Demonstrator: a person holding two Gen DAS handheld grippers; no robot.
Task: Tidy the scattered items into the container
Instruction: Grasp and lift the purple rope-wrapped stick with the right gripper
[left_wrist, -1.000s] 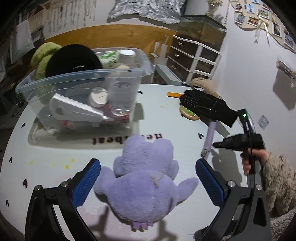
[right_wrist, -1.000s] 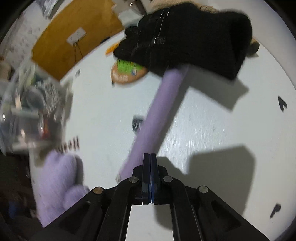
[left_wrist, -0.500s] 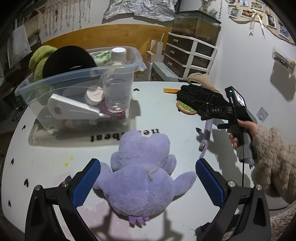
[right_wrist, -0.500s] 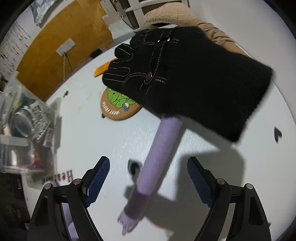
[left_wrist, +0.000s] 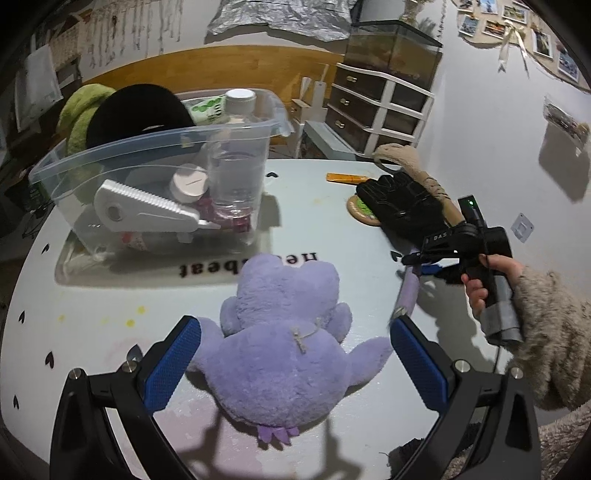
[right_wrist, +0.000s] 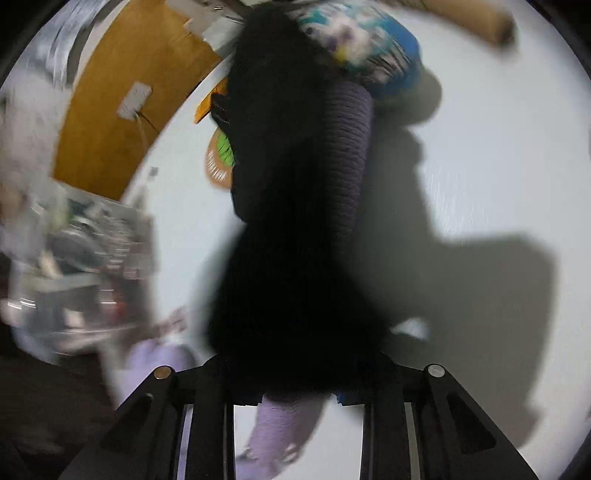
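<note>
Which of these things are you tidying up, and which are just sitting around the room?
For the job: clear bin, purple plush toy, black glove, purple sock, round coaster, tan glove.

Just lying about: drawer unit, glass tank, wall photos.

Left gripper (left_wrist: 291, 363) jaws spread wide, angled down, right gripper (right_wrist: 295, 391) jaws just closing, nearly together, hand (left_wrist: 487, 284) on its grip
</note>
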